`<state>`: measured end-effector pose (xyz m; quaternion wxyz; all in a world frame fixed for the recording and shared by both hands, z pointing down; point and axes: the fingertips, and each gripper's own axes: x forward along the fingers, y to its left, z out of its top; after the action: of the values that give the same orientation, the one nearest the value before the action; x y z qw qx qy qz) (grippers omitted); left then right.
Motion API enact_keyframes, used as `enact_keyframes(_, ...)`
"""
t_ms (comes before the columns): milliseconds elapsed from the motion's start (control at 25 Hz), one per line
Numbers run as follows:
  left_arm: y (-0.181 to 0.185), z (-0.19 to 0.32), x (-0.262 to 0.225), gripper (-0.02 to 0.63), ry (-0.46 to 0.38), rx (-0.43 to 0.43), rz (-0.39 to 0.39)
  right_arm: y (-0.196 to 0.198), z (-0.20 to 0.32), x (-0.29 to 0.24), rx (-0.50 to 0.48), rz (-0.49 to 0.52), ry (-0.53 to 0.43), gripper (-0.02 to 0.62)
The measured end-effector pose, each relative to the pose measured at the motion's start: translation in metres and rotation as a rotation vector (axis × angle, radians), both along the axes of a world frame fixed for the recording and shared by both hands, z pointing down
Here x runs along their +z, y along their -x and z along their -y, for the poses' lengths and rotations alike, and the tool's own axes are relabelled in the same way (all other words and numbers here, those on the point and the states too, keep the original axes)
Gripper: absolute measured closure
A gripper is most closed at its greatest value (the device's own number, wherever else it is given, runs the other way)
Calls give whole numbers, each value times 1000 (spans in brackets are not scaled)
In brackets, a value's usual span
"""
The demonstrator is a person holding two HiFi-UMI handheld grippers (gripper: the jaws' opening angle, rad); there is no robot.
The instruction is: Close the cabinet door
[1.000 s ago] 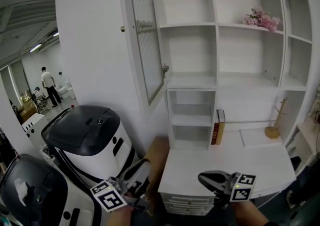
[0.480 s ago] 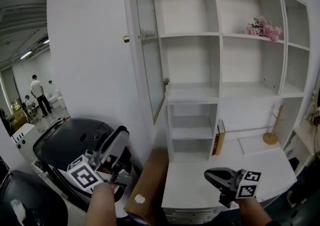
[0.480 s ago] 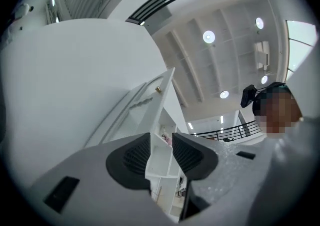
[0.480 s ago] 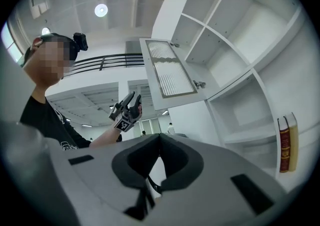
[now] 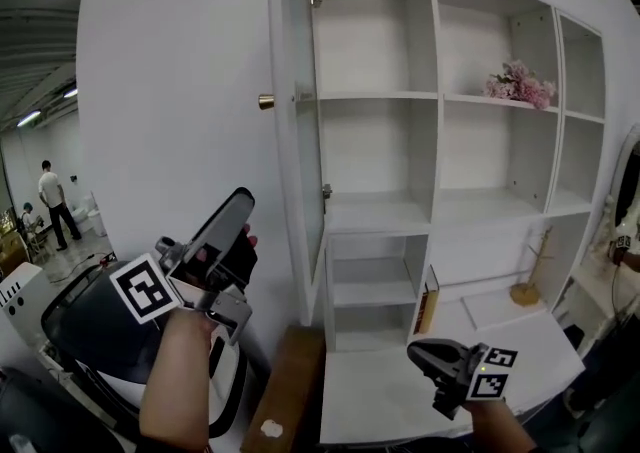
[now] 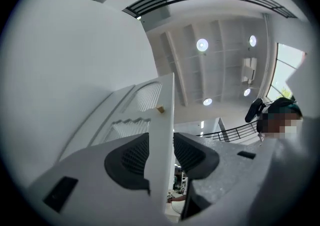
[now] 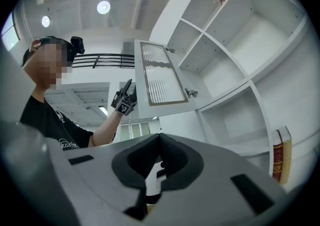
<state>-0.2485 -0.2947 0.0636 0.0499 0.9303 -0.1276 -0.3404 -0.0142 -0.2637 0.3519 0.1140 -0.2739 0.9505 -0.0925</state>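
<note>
The cabinet door (image 5: 297, 141) stands swung out from the cabinet's left side, long axis upright. The left gripper (image 5: 240, 226) is the nearer one, just left of the door's outer face and below the knob (image 5: 266, 101). Its fingers are spread, having just been opening, and pinch nothing. The right gripper (image 5: 428, 359), fingers pressed together, hovers at the bench's (image 5: 380, 406) front edge.

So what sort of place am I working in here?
Probably a mock study corner inside a large lab or office hall: white shelving with a glass cabinet door, a desk, black-and-white machines beside the wall, people beyond.
</note>
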Motion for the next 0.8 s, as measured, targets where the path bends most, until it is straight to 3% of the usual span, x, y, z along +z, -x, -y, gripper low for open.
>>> enact_keyframes(120, -13, 8, -38, 464, -42, 87, -23, -10, 4, -5, 41, 11, 20, 589)
enact_keyframes(280, -29, 25, -81, 464, -75, 130, -25, -18, 10, -20, 83, 5, 12, 588)
enact_keyframes(600, -25, 16, -87, 465, -128, 241, -133, -30, -4, 10, 168, -5, -16, 588)
enact_keyframes(800, -25, 14, -88, 468, -149, 304, -156, -27, -7, 16, 197, -10, -18, 588)
